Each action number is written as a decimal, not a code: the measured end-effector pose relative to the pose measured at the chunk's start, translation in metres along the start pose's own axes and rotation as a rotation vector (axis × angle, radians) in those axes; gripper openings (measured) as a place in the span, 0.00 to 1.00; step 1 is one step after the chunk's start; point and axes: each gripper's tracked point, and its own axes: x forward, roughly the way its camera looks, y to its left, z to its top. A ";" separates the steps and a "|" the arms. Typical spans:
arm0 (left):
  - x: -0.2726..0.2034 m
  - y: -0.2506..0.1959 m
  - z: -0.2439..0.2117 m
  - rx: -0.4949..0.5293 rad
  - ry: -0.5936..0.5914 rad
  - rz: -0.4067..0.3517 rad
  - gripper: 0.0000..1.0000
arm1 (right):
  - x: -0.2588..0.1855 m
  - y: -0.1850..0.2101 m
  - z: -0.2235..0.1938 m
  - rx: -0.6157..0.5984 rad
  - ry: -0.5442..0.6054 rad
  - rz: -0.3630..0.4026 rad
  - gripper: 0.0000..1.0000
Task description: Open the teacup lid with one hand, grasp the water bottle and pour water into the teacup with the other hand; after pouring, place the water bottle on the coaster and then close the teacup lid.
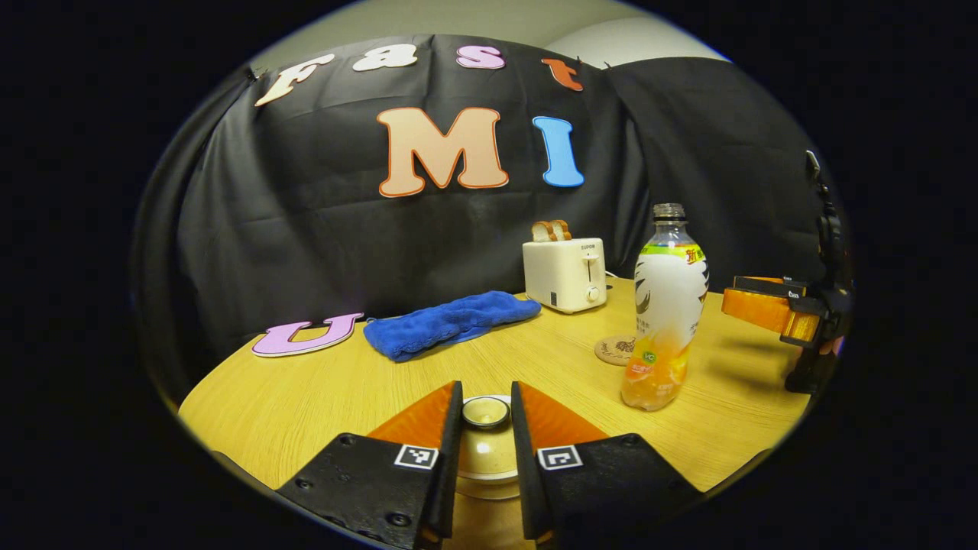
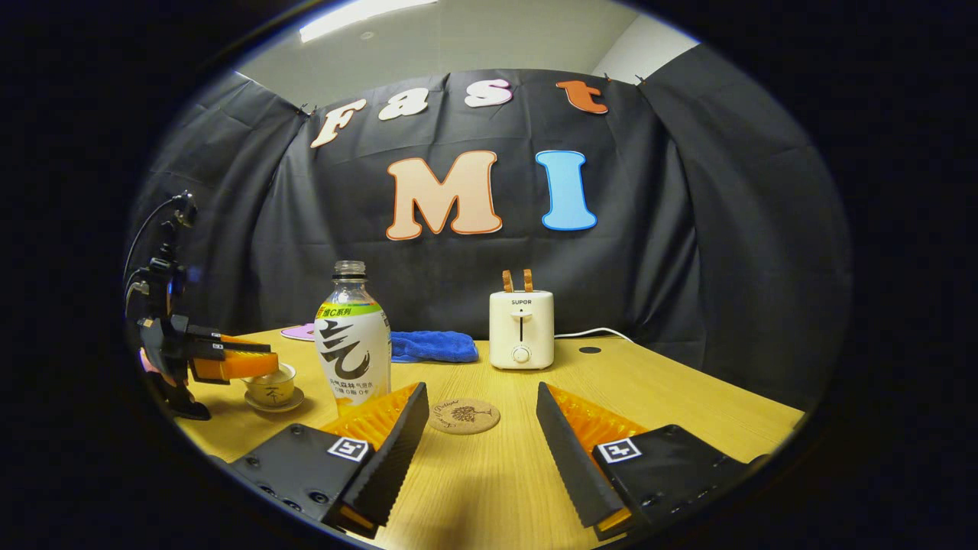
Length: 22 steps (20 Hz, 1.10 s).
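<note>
Left gripper [image 1: 487, 458] sits right over the teacup [image 1: 487, 457] at the near edge of the wooden table [image 1: 306, 397], its two fingers narrowed to either side of the lid knob [image 1: 486, 412]; whether they actually press the knob I cannot tell. From the right gripper view, that same gripper [image 2: 263, 368] lies level above the cup [image 2: 270, 388], which stands on its saucer [image 2: 273, 402] at the table's left side.

The water bottle [image 1: 666, 305] stands upright, cap off, part full of orange drink, to the right of the cup. Just behind its base lies the round cork coaster [image 1: 616, 350], bare.

Right gripper [image 2: 477, 447] hangs low over the table with its fingers spread wide, gripping nothing; the coaster [image 2: 464, 416] lies between them farther on, and the bottle [image 2: 352, 344] rises just past the left finger.

At the back: a cream toaster [image 2: 521, 328] with two slices of bread [image 2: 516, 280] up, and a blue towel [image 2: 432, 346] beside it.
</note>
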 end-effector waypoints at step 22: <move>-0.038 0.042 0.015 -0.076 -0.146 0.196 0.28 | -0.005 0.035 -0.002 0.006 0.012 0.186 0.90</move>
